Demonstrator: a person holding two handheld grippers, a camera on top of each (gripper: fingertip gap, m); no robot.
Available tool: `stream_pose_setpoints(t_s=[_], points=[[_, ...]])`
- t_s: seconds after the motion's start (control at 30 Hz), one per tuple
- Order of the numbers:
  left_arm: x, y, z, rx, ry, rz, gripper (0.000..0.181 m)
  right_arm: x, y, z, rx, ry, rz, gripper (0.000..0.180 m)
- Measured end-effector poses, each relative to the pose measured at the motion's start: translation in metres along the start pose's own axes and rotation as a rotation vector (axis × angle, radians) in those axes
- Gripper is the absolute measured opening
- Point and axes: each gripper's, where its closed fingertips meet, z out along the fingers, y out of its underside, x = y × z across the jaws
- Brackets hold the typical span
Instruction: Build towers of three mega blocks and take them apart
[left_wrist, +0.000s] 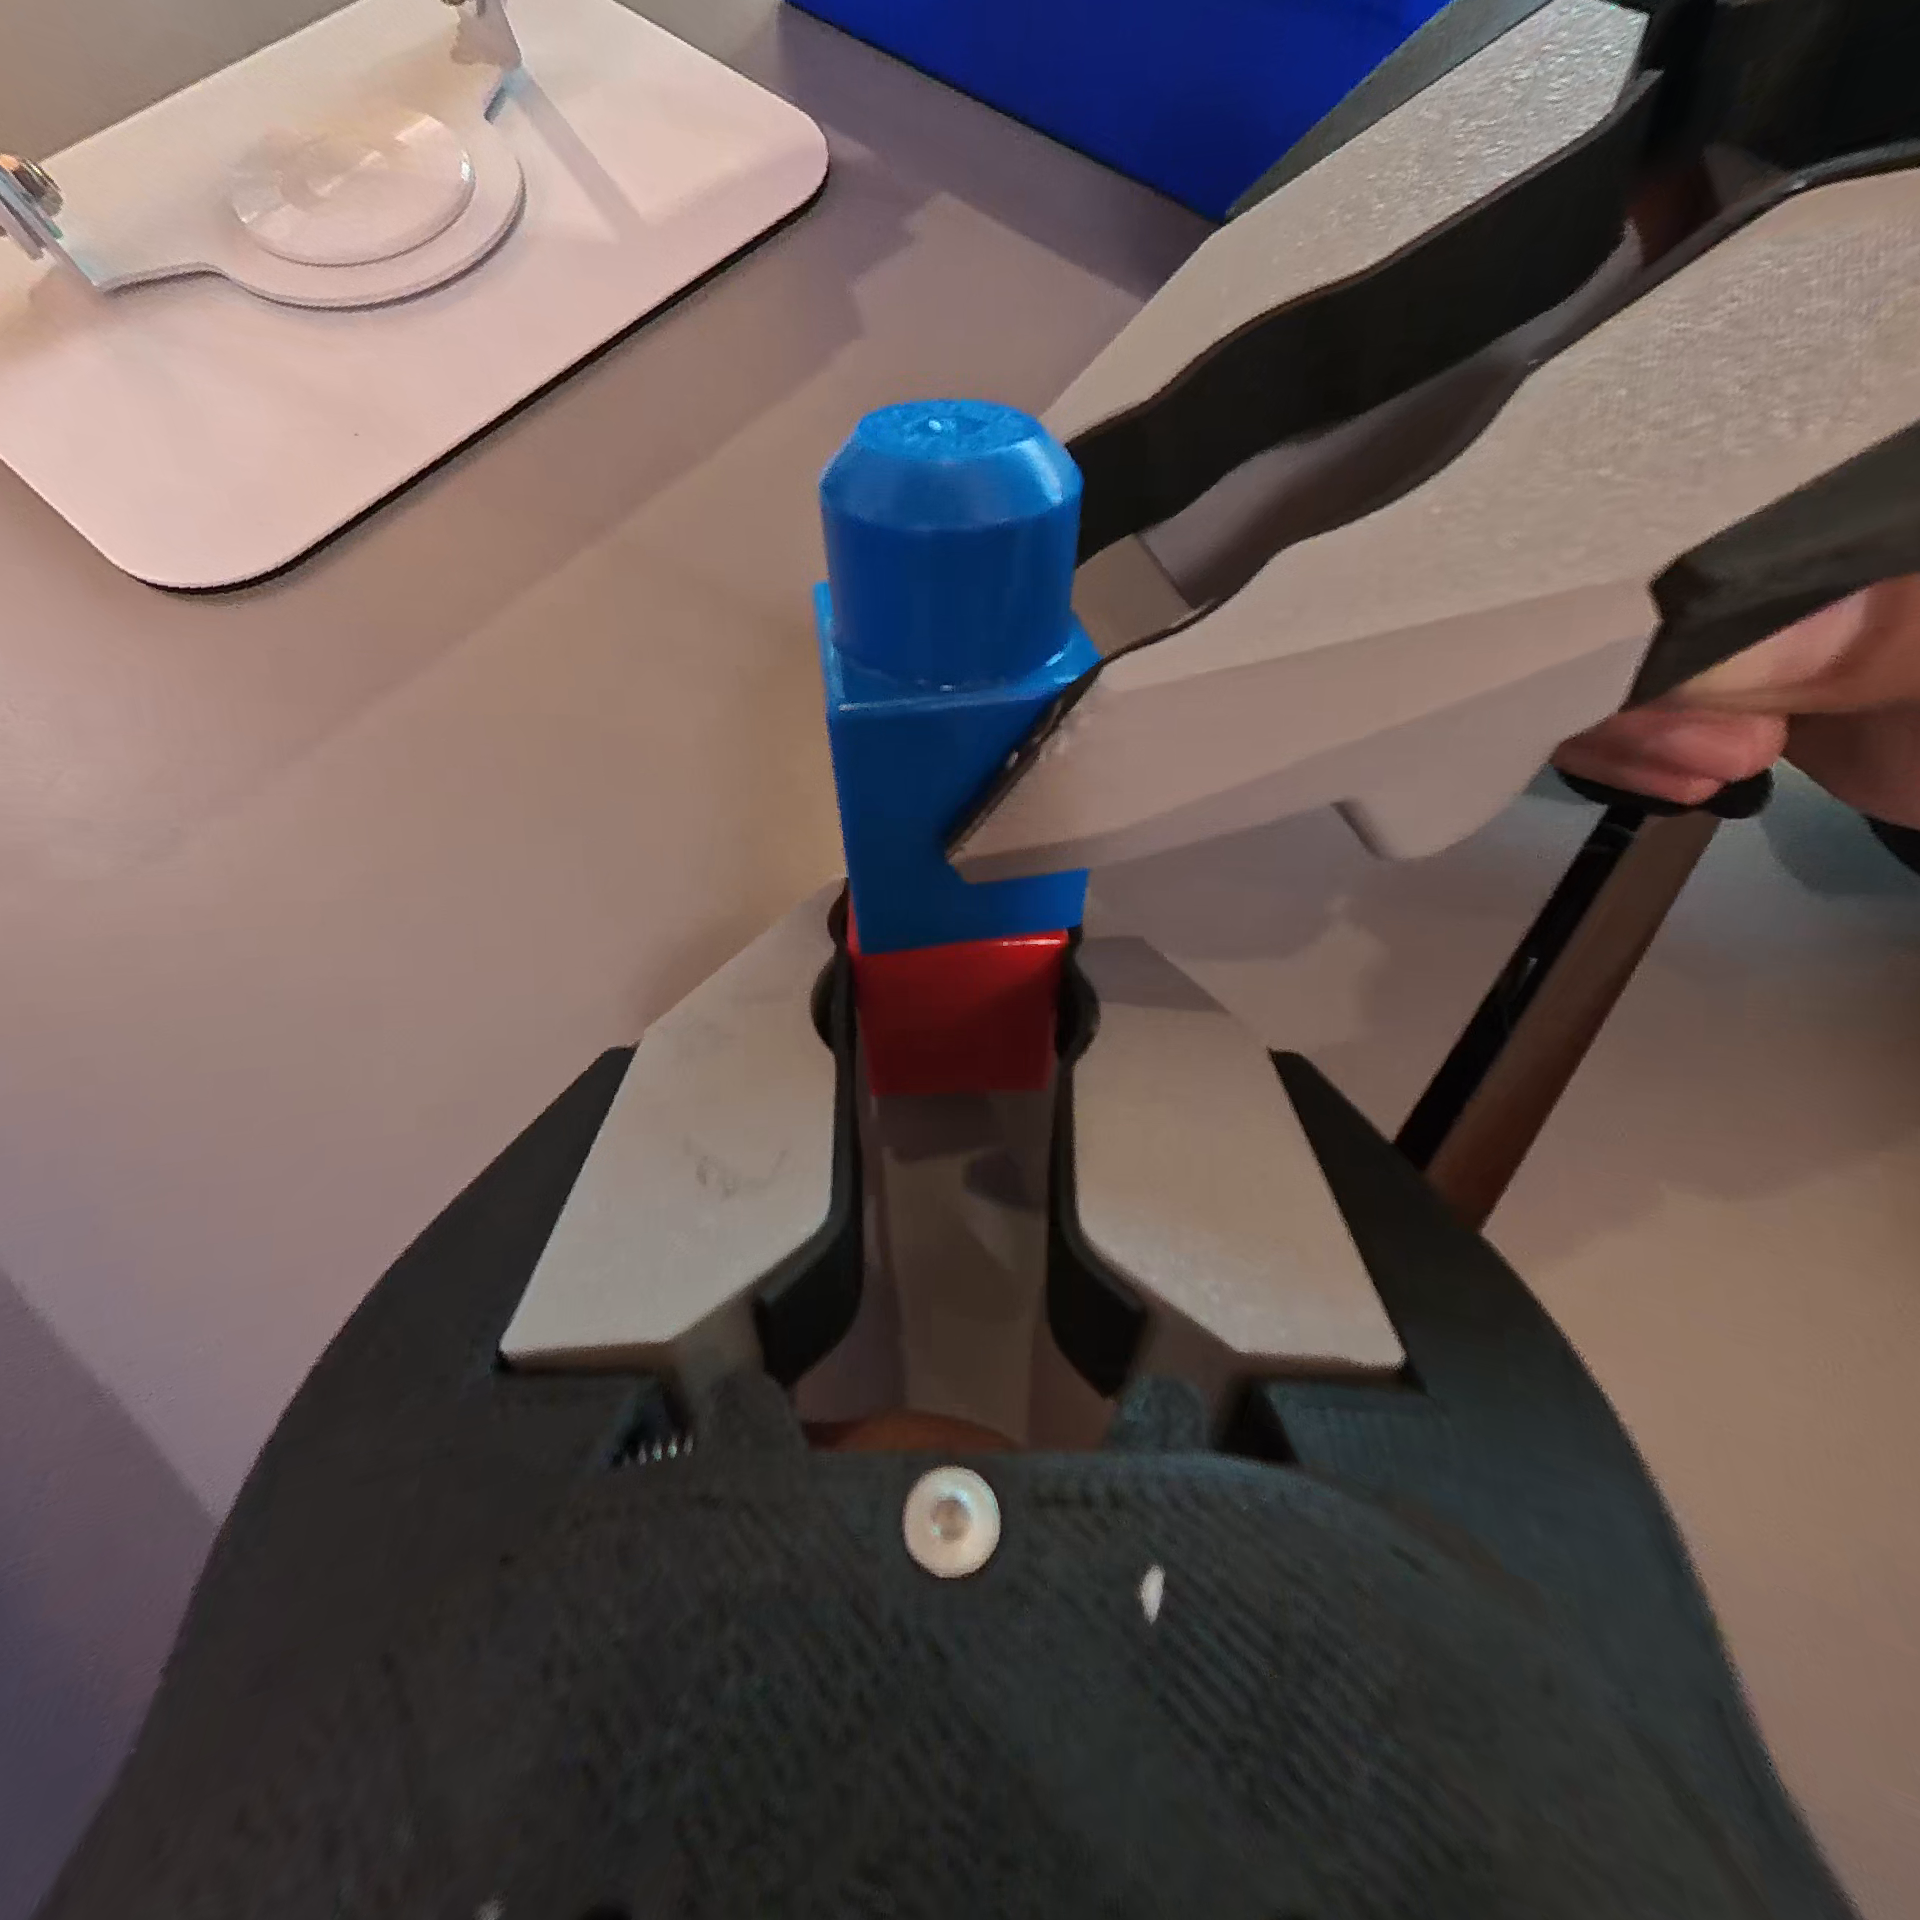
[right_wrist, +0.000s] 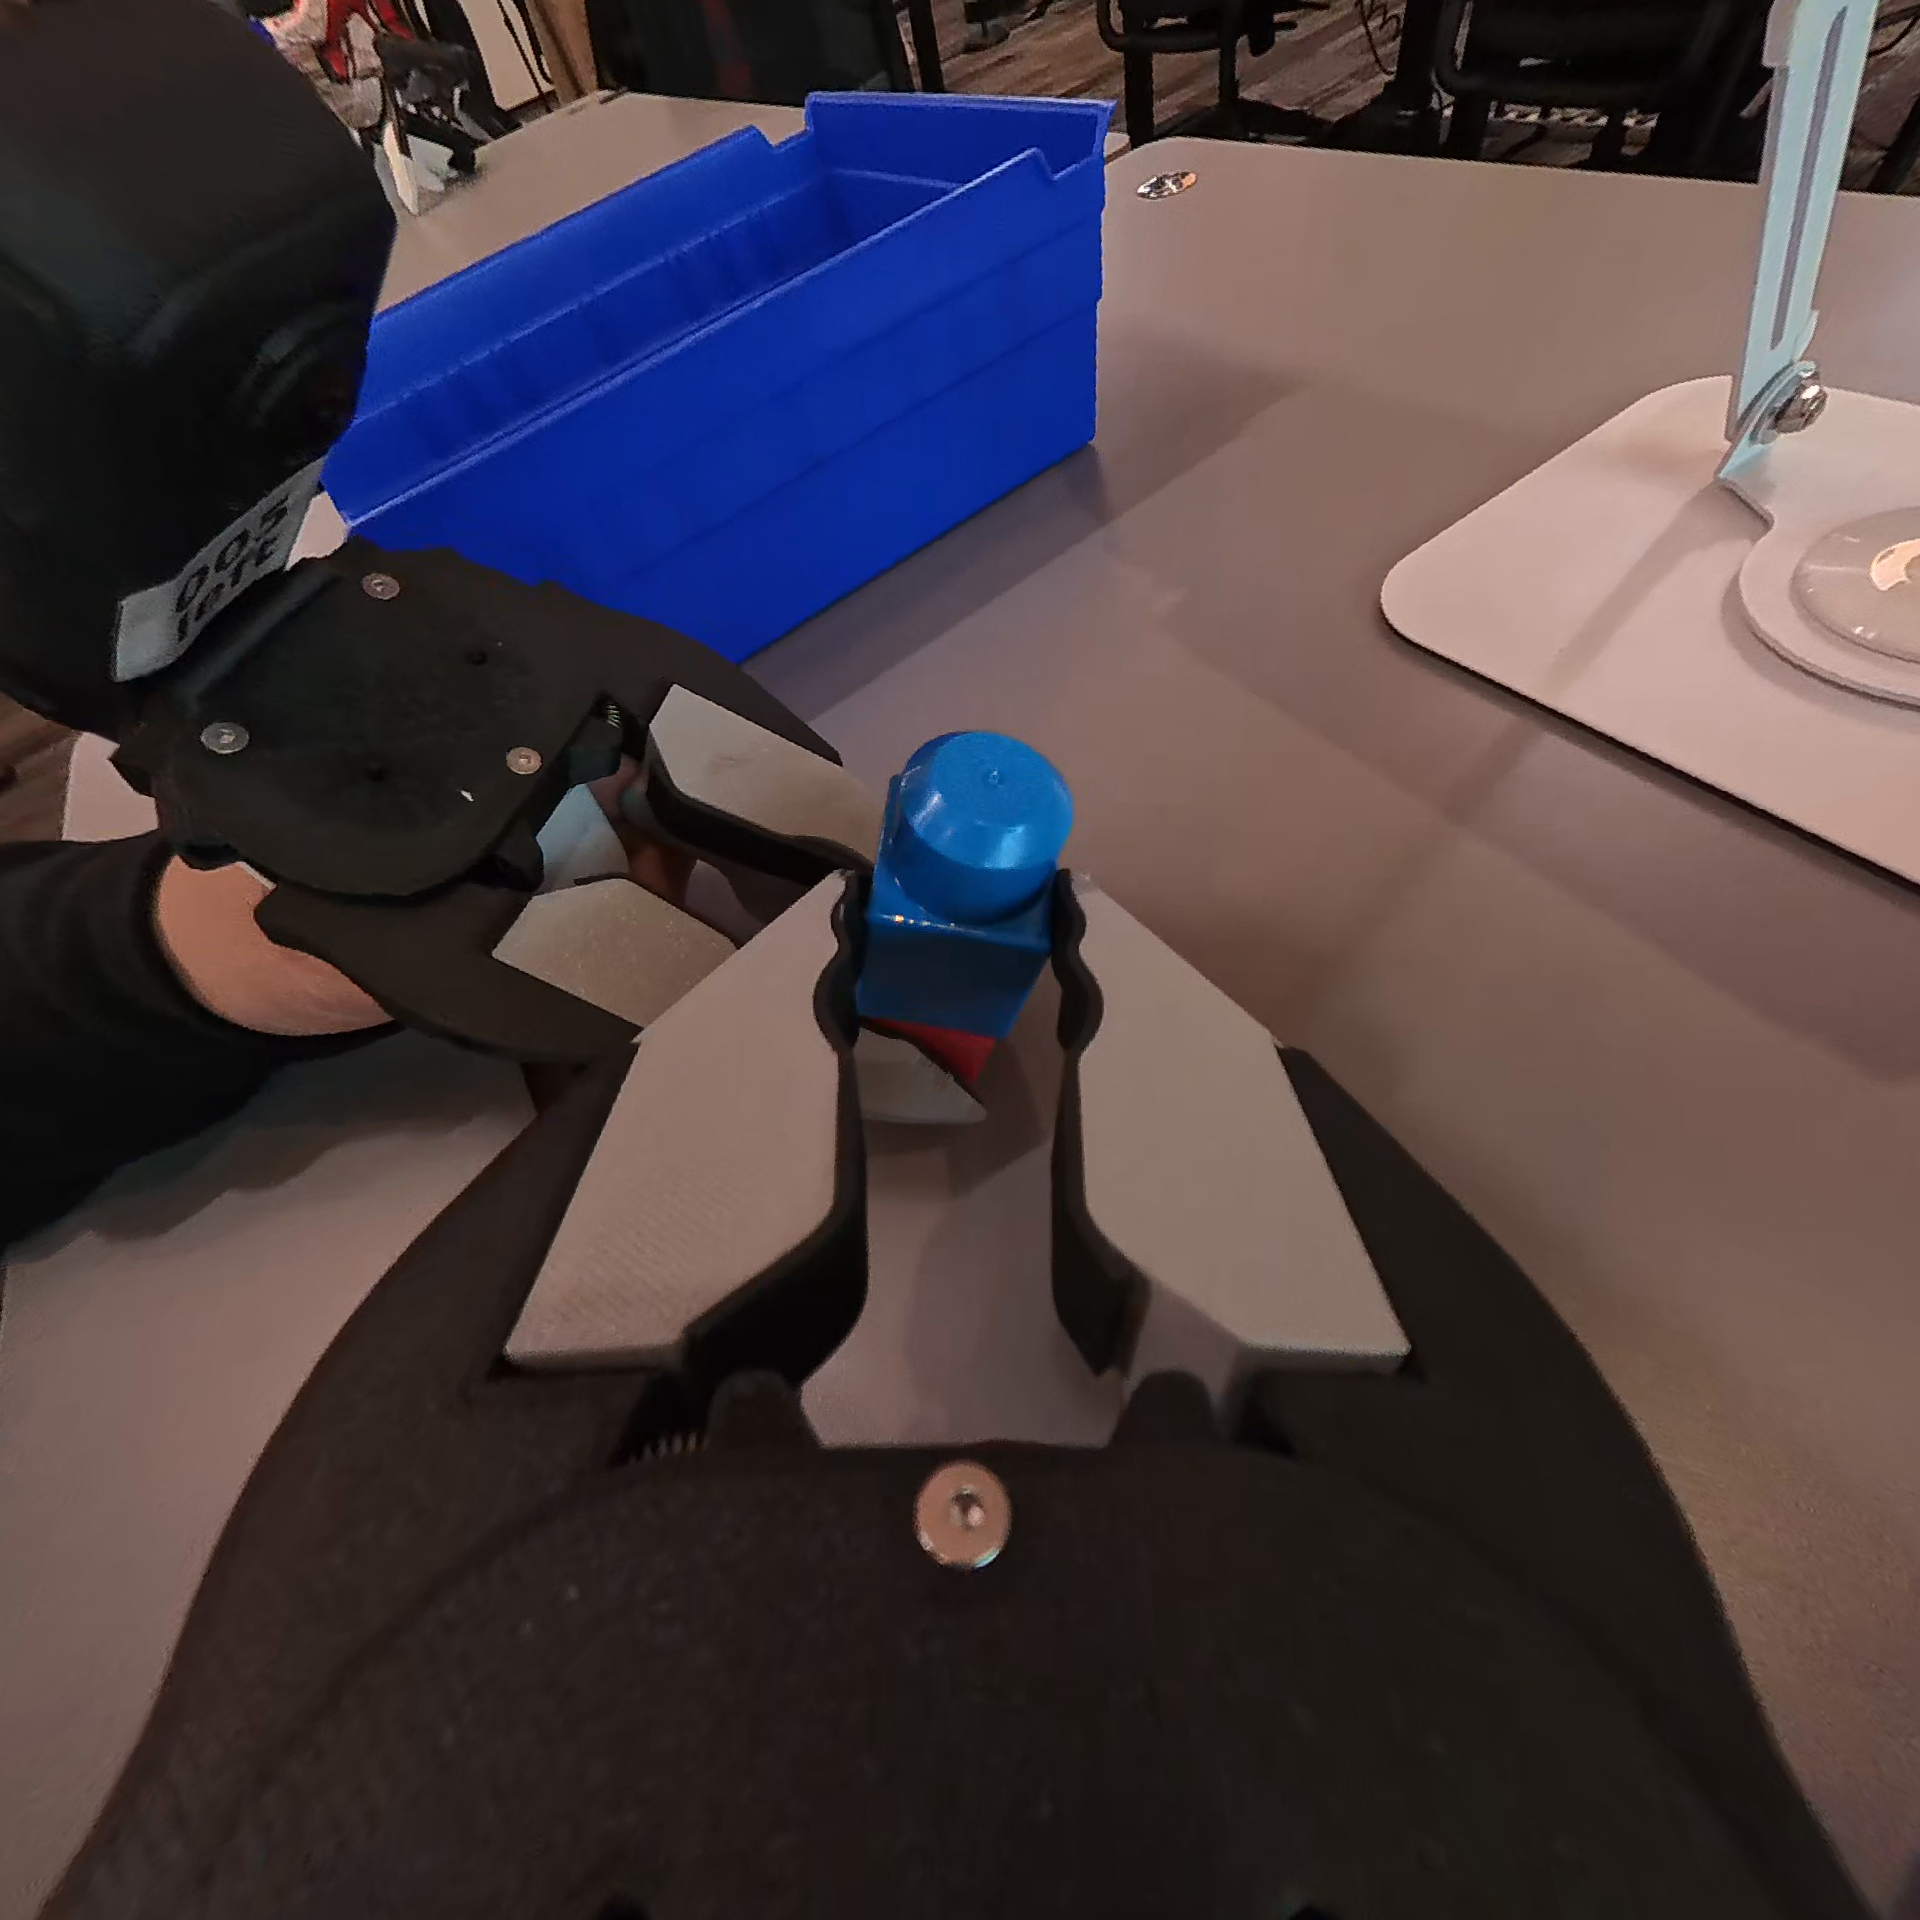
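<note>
A blue mega block (left_wrist: 951, 717) with one round stud sits stacked on a red block (left_wrist: 956, 1013). My left gripper (left_wrist: 956, 997) is shut on the red block, low over the grey table. My right gripper (right_wrist: 956, 935) is shut on the blue block's body; in the left wrist view it comes in from the right (left_wrist: 1039, 790). In the right wrist view only a sliver of the red block (right_wrist: 951, 1044) shows under the blue block (right_wrist: 961, 904), and the left gripper (right_wrist: 831, 842) reaches in from the left. What lies below the red block is hidden.
A blue plastic bin (right_wrist: 748, 395) stands at the back, behind the left gripper. A white mat (right_wrist: 1621, 623) with a clear disc and a metal bracket lies on the table (right_wrist: 1195, 623), also in the left wrist view (left_wrist: 395, 312). Chairs stand beyond the table.
</note>
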Motion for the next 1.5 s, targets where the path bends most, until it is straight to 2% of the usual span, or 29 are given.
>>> stream_pose_setpoints(t_s=[0.17, 0.27, 0.33, 0.5, 0.7, 0.83, 0.93, 1.07, 1.23, 1.5], points=[[0.004, -0.011, -0.005, 0.065, 0.075, -0.057, 0.037, -0.002, -0.013, -0.005, 0.083, -0.024, -0.086, 0.033], [-0.015, -0.011, -0.015, 0.091, 0.009, -0.049, 0.061, 0.009, -0.021, -0.015, 0.11, 0.059, -0.167, 0.033], [-0.024, -0.014, -0.028, 0.124, -0.022, -0.048, 0.062, 0.018, -0.022, -0.02, 0.098, 0.127, -0.235, 0.033], [-0.004, -0.018, -0.095, 0.324, -0.032, -0.115, 0.062, 0.033, -0.004, -0.015, -0.014, 0.237, -0.338, 0.034], [0.034, 0.034, -0.187, 0.349, -0.12, -0.088, 0.062, 0.038, 0.004, -0.01, -0.048, 0.292, -0.331, 0.035], [0.054, 0.06, -0.234, 0.411, -0.153, -0.1, 0.058, 0.043, 0.015, -0.007, -0.079, 0.322, -0.309, 0.04], [0.054, 0.073, -0.253, 0.343, -0.212, -0.089, 0.062, 0.047, 0.011, -0.012, -0.046, 0.377, -0.342, 0.045], [0.057, 0.075, -0.278, 0.352, -0.239, -0.094, 0.062, 0.042, 0.003, -0.026, 0.054, 0.405, -0.303, 0.062], [0.057, 0.074, -0.303, 0.383, -0.266, -0.104, 0.062, 0.029, -0.002, -0.045, 0.166, 0.411, -0.27, 0.071], [0.061, 0.077, -0.308, 0.371, -0.253, -0.105, 0.062, 0.021, 0.001, -0.054, 0.168, 0.461, -0.299, 0.074]])
